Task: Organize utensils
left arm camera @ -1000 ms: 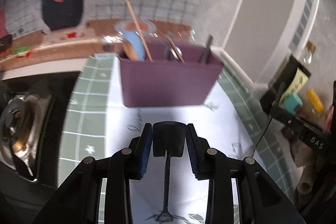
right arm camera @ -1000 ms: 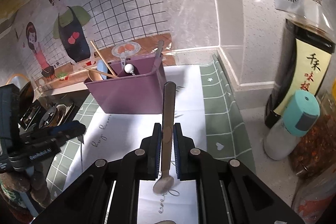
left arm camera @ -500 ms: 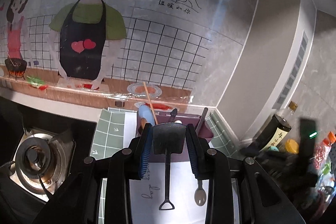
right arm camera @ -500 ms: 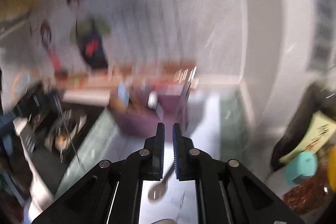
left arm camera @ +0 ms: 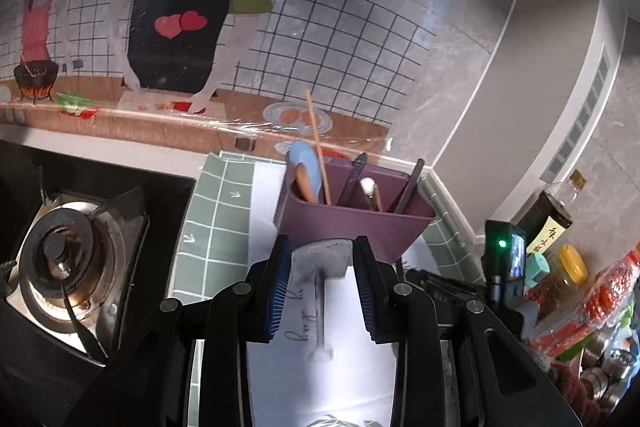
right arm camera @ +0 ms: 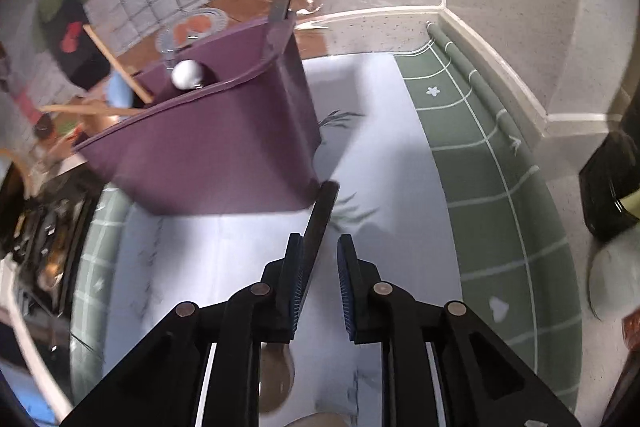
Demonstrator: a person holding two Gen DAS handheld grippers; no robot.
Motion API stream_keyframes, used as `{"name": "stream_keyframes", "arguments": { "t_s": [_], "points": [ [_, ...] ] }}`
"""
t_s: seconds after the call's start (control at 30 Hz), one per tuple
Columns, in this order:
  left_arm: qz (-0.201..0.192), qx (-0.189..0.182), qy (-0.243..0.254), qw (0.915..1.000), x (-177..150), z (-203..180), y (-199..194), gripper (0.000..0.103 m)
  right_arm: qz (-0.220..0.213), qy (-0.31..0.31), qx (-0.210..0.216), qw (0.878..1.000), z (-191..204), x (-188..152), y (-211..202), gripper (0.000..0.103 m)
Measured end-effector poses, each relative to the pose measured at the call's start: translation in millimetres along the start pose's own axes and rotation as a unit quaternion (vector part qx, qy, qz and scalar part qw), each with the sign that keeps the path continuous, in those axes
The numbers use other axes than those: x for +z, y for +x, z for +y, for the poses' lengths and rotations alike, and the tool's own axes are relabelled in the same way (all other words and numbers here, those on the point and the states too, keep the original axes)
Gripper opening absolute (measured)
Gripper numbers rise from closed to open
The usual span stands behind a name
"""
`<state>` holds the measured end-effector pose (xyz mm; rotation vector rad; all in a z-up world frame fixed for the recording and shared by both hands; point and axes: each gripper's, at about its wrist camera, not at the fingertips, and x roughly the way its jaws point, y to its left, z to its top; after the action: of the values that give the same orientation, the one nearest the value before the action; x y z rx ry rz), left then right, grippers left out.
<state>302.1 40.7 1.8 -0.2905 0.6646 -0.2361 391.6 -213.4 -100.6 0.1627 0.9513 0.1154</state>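
Behind both grippers, one purple caddy [left arm camera: 352,223]; left gripper [left arm camera: 320,267] pinching one spatula [left arm camera: 320,259]; right gripper [right arm camera: 318,259] opening around one spoon [right arm camera: 318,223].

The left wrist view looks forward and down along its fingers, from a little way back, at the purple holder [left arm camera: 352,223] with the wall beyond. The right wrist view tips down more steeply, close to the same holder [right arm camera: 224,151]. Both share the white mat [left arm camera: 320,379] [right arm camera: 384,163].

Right hand-held gripper [right arm camera: 318,275] now lower and nearer the purple holder [right arm camera: 224,147], jaws opening around the spoon [right arm camera: 316,223], left hand-held gripper [left arm camera: 320,279] risen with its spatula [left arm camera: 320,263]
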Motion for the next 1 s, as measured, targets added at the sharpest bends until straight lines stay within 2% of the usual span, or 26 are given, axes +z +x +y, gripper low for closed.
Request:
{"name": "stream_keyframes", "arguments": {
  "t_s": [0.17,0.33,0.4,0.53,0.6,0.67,0.77,1.0],
  "points": [
    [0.003,0.005,-0.007,1.0000,-3,9,-1,0.032,0.000,-0.020,-0.027,0.999,14,0,17,0.017],
    [0.005,0.005,-0.009,0.9999,-4,12,0,0.031,0.001,-0.037,-0.038,0.999,23,-2,23,0.025],
    [0.006,0.004,-0.008,0.9999,-5,11,0,0.031,0.005,-0.059,-0.042,0.997,29,-2,25,0.028],
    [0.008,0.003,-0.005,1.0000,-6,7,1,0.031,0.012,-0.107,-0.057,0.993,40,-7,24,0.028],
    [0.009,0.002,-0.005,0.9999,-7,5,0,0.031,0.017,-0.103,-0.049,0.993,38,-6,24,0.026],
    [0.010,0.002,-0.005,0.9999,-8,4,0,0.031,0.020,-0.096,-0.052,0.994,33,-7,21,0.016],
    [0.010,0.000,-0.003,0.9999,-9,0,-2,0.031,0.030,-0.089,-0.040,0.995,21,-11,15,0.012],
    [0.005,-0.010,-0.002,0.9999,-11,-8,-7,0.030,0.030,-0.093,-0.032,0.995,-11,-33,-8,0.011]
  ]
}}
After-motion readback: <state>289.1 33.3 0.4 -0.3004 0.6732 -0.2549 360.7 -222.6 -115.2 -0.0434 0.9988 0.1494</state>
